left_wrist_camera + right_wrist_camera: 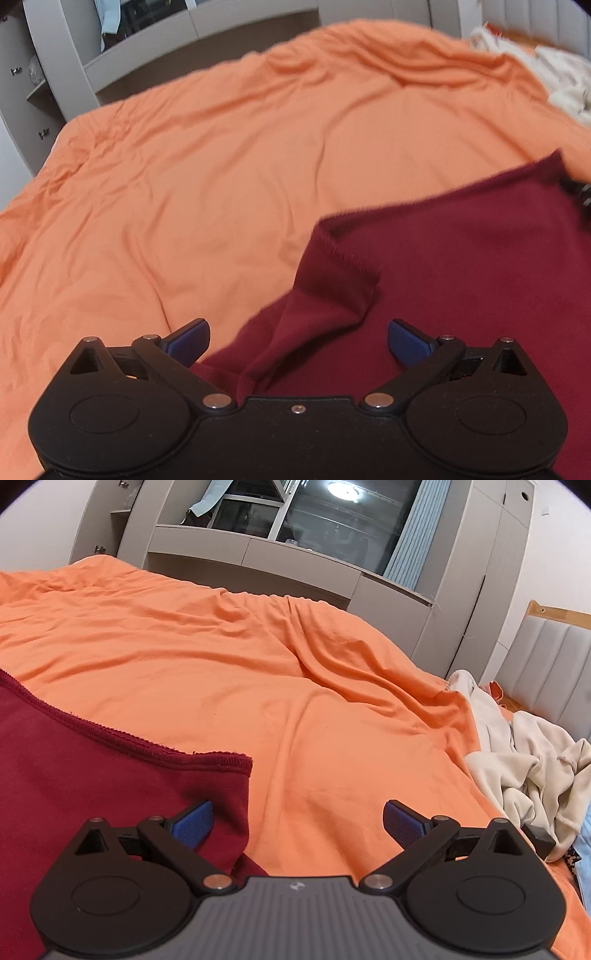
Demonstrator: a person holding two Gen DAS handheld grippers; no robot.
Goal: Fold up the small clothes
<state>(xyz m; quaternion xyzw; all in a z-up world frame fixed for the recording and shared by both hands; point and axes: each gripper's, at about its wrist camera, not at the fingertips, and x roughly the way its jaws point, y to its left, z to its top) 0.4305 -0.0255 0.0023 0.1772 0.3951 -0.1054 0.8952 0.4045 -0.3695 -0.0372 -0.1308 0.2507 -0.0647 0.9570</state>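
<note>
A dark red garment [461,266] lies on the orange bedsheet [207,177], with a folded sleeve part [325,295] near its left edge. My left gripper [298,341] is open and empty, just above that left edge. In the right wrist view the same red garment [92,775] lies at the lower left, its stitched hem corner [240,762] near me. My right gripper [298,821] is open and empty over the garment's right edge, its left pad [194,823] above the red cloth. A bit of the right gripper [581,192] shows at the left view's right edge.
A pile of cream clothes [528,768] lies at the right of the bed, also in the left wrist view [554,70]. A light blue cloth [585,853] sits beside it. Grey cabinets [258,554] and a padded headboard [546,668] stand behind the bed.
</note>
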